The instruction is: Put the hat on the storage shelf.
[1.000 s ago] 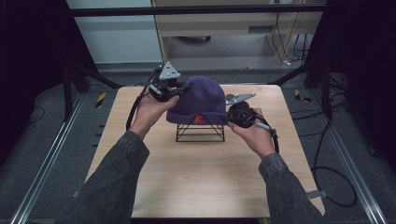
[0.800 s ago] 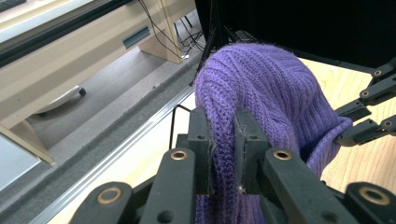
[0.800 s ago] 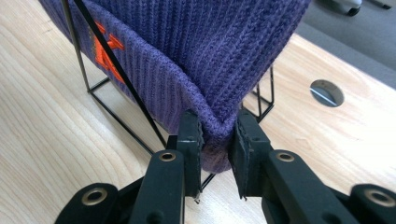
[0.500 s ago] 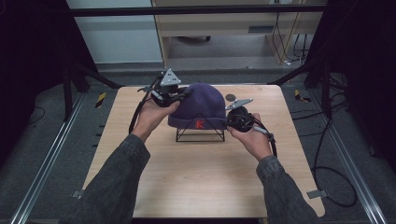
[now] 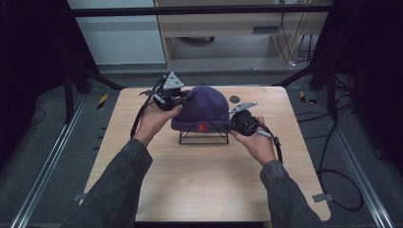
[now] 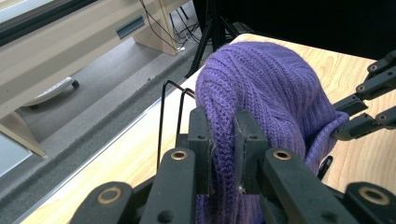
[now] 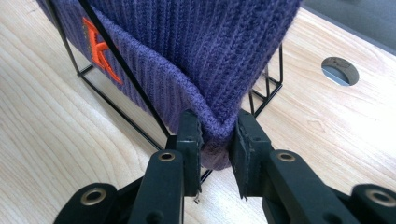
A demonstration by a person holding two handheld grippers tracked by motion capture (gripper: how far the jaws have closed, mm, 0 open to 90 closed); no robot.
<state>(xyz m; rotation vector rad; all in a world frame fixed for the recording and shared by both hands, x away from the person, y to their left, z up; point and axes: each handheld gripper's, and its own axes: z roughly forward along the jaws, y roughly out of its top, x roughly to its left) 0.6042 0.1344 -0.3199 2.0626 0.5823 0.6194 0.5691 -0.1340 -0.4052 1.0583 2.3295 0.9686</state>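
Knitwear dominates the centre of the high view: one purple beanie [image 5: 202, 109] with one red-orange letter K [image 5: 203, 127] on its cuff sits over one black wire stand [image 5: 203, 137] on the wooden surface [image 5: 190, 180]. Two hands enter from the bottom of the frame. The left hand [image 5: 154, 118] carries the left gripper [image 5: 183, 97] against the beanie's upper-left side, and the right hand [image 5: 256, 140] brings the right gripper [image 5: 234, 124] to the cuff's lower-right corner. One round hole [image 5: 234, 99] lies in the surface just right of the beanie.

In the left gripper view, the two black jaws rise from the bottom centre and pinch a ridge of the beanie [image 6: 271, 98] between them, so the left gripper [image 6: 223, 140] is clamped on the knit. Two thin wires of the stand [image 6: 163, 116] stand at centre left. The other gripper's jaws [image 6: 369, 107] reach in at the right edge, touching the cuff.

In the right gripper view, the right gripper [image 7: 217, 140] squeezes the corner of the folded cuff at bottom centre. The beanie [image 7: 210, 42] fills the upper frame, the K [image 7: 100, 49] at upper left, the stand [image 7: 266, 88] behind it, and the hole [image 7: 340, 71] at upper right.
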